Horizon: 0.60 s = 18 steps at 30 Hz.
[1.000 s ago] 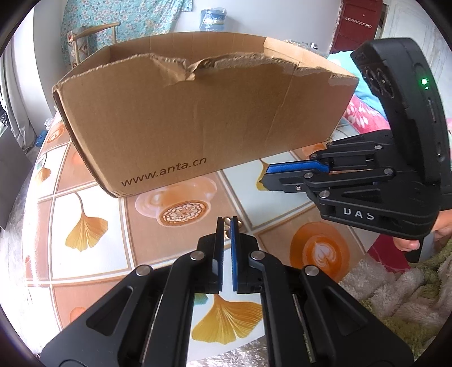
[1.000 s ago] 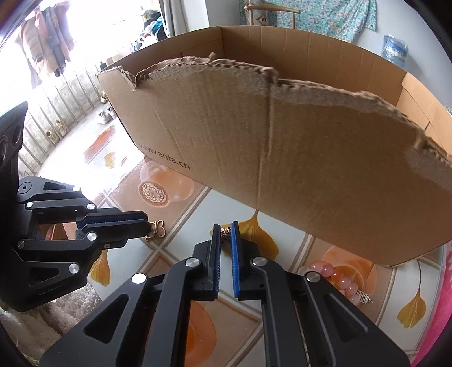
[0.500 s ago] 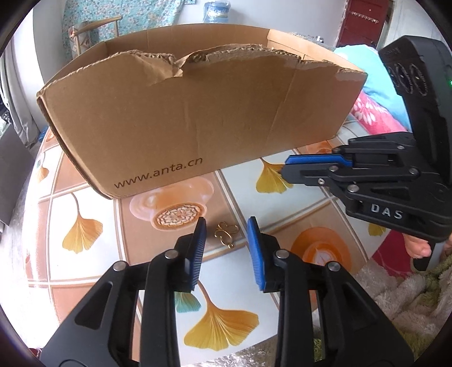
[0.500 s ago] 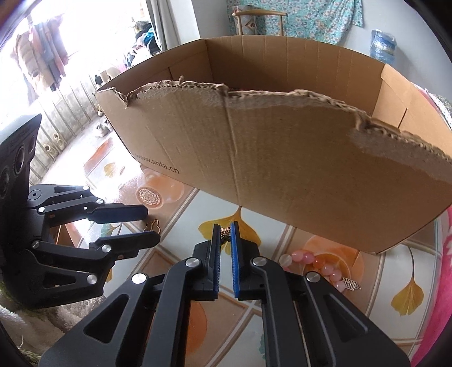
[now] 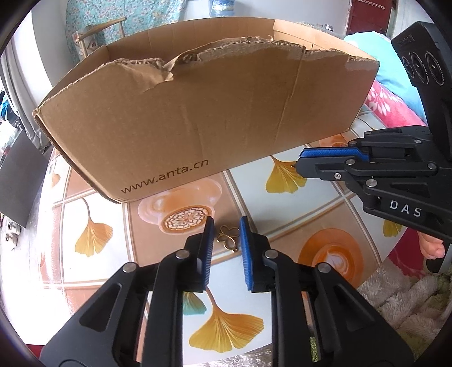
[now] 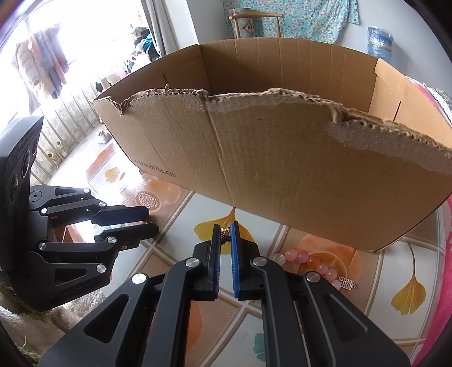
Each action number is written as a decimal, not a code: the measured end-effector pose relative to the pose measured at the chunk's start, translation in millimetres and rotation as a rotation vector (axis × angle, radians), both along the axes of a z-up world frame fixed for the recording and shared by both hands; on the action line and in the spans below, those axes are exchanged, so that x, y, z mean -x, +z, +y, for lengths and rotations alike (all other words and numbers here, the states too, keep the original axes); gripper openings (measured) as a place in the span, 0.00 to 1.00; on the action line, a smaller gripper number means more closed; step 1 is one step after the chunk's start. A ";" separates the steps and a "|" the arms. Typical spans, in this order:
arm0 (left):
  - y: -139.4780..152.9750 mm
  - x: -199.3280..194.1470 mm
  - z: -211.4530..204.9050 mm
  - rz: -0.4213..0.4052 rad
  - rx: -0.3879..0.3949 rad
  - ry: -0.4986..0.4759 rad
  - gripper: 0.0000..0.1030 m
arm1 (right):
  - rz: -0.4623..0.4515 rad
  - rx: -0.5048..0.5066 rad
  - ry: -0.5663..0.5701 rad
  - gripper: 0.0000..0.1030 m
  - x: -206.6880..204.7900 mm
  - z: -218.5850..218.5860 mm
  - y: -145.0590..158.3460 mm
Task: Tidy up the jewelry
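A gold butterfly-shaped piece [image 5: 227, 238] lies on the table between the open fingers of my left gripper [image 5: 226, 225]. My right gripper [image 6: 225, 228] is shut on a small gold piece of jewelry [image 6: 225, 233] held above the table, near the front wall of the open cardboard box [image 6: 282, 158]. The box also shows in the left wrist view [image 5: 197, 124]. A pink bead bracelet [image 6: 313, 262] with a small charm lies on the table right of my right gripper. The right gripper also shows in the left wrist view [image 5: 299, 163], and the left gripper in the right wrist view [image 6: 149, 218].
The table [image 5: 282, 214] has a glossy cloth with ginkgo leaves and coffee cups. A fluffy blanket [image 5: 409, 293] lies at its right edge. A wooden chair [image 6: 254, 25] stands behind the box.
My left gripper has opened and let the gold butterfly piece rest on the table between its fingers. My right gripper has risen toward the box while staying shut on its piece.
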<state>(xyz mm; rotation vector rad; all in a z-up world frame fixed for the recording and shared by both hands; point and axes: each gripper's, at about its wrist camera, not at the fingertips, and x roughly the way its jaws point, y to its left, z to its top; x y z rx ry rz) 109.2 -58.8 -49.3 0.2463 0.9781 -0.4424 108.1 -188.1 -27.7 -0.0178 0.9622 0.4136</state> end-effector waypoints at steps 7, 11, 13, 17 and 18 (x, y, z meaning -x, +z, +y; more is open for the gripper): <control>-0.5 2.4 -1.8 -0.007 0.002 -0.005 0.13 | -0.005 -0.003 -0.003 0.07 -0.6 2.6 0.9; -0.5 4.1 -0.1 -0.011 0.007 -0.013 0.12 | -0.012 -0.002 -0.004 0.07 0.3 3.6 3.6; -0.2 5.2 1.8 -0.009 0.014 -0.017 0.12 | -0.016 -0.001 -0.005 0.07 0.9 4.5 5.5; 1.4 5.4 3.9 -0.011 0.021 -0.018 0.12 | -0.023 0.003 -0.008 0.07 2.2 6.3 8.2; 2.8 6.5 5.3 -0.014 0.025 -0.018 0.12 | -0.025 0.004 -0.008 0.07 2.9 6.8 9.1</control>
